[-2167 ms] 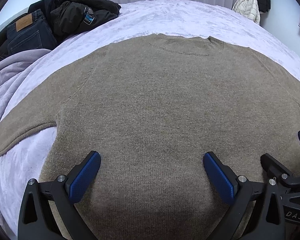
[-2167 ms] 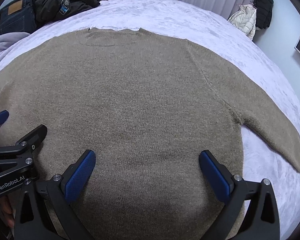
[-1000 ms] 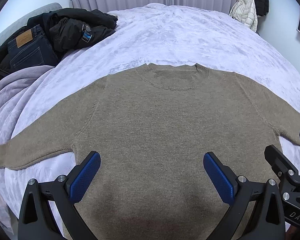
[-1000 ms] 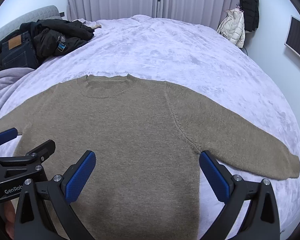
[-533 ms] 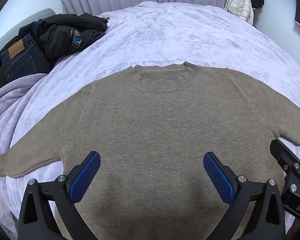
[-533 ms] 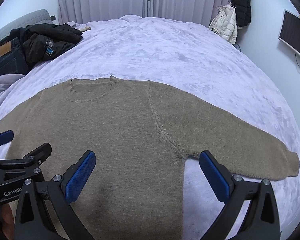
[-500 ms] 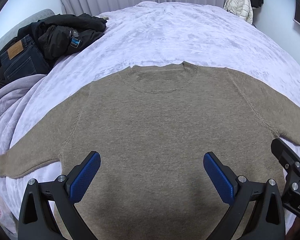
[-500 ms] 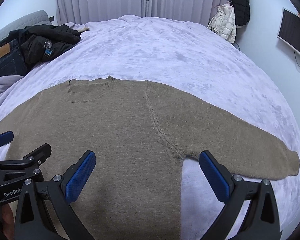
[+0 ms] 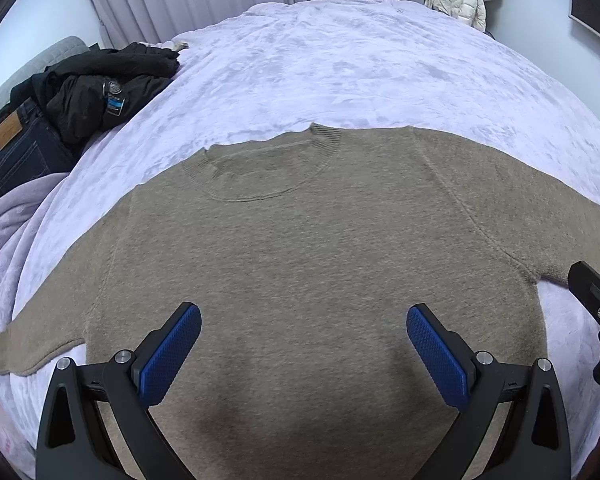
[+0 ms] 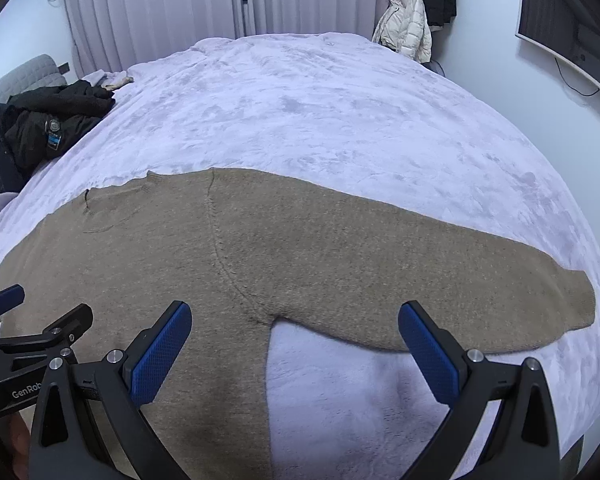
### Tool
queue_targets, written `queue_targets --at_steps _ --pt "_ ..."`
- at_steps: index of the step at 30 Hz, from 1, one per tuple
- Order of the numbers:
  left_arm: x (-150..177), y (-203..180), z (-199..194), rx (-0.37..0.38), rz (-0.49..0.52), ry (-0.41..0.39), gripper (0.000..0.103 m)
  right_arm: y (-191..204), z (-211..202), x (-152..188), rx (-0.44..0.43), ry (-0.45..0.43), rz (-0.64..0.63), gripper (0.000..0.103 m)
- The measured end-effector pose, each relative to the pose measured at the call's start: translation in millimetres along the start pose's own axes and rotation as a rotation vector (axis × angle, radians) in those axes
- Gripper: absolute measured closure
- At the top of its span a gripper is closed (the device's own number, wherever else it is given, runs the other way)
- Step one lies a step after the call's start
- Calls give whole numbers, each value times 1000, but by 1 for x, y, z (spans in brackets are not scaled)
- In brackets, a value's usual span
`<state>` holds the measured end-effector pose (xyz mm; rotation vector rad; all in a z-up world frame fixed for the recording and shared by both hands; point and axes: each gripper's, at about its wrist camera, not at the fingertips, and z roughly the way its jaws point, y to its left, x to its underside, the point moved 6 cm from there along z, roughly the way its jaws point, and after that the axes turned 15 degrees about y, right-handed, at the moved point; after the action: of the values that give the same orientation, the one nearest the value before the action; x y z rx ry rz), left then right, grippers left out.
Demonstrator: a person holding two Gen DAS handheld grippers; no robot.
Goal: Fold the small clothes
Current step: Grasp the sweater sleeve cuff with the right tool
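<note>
A tan knit sweater (image 9: 320,248) lies flat on the bed, collar away from me and both sleeves spread out. My left gripper (image 9: 304,344) is open and empty above the lower body of the sweater. My right gripper (image 10: 294,340) is open and empty above the right armpit, with the right sleeve (image 10: 440,280) stretching right toward its cuff. The left gripper also shows at the left edge of the right wrist view (image 10: 28,332), and part of the right gripper shows at the right edge of the left wrist view (image 9: 596,308).
The bed has a pale lilac plush cover (image 9: 360,72). A black jacket (image 9: 100,84) and dark jeans (image 9: 16,148) are piled at the far left. A lilac blanket (image 9: 4,232) is bunched at the left. Coats (image 10: 412,20) hang by the far wall.
Both grippers have drawn back and up from the sweater, then swung right. The right wrist view now centres on the right armpit and sleeve. The sweater has not moved.
</note>
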<state>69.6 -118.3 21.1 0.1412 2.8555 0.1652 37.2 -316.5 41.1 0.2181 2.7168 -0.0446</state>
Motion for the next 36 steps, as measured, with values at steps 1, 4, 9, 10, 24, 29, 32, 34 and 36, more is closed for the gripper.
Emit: queue_targets --at_steps 1,4,9,10,24,29,32,34,36 --pt "-1 -3 1 -1 5 0 0 -4 1 0 5 -1 5 0" --pt "-5 -14 2 -5 21 2 0 -18 3 0 20 -1 26 0" --pt "-13 -36 5 3 49 8 0 -55 8 2 27 4 95 0" --pt "-15 -41 6 6 56 10 0 -62 9 3 29 6 111 0" --pt "-23 -102 25 8 131 52 0 -216 23 58 -33 42 481 30" --pt "-24 -101 29 19 121 60 0 -235 21 82 -46 37 550 29" --pt "-25 -102 31 25 112 71 0 -250 31 68 -53 -8 570 29" --pt "-27 -101 30 36 111 71 0 -256 34 50 -59 -32 571 37" --pt "-35 -94 31 39 90 67 0 -262 34 34 -95 -53 567 82"
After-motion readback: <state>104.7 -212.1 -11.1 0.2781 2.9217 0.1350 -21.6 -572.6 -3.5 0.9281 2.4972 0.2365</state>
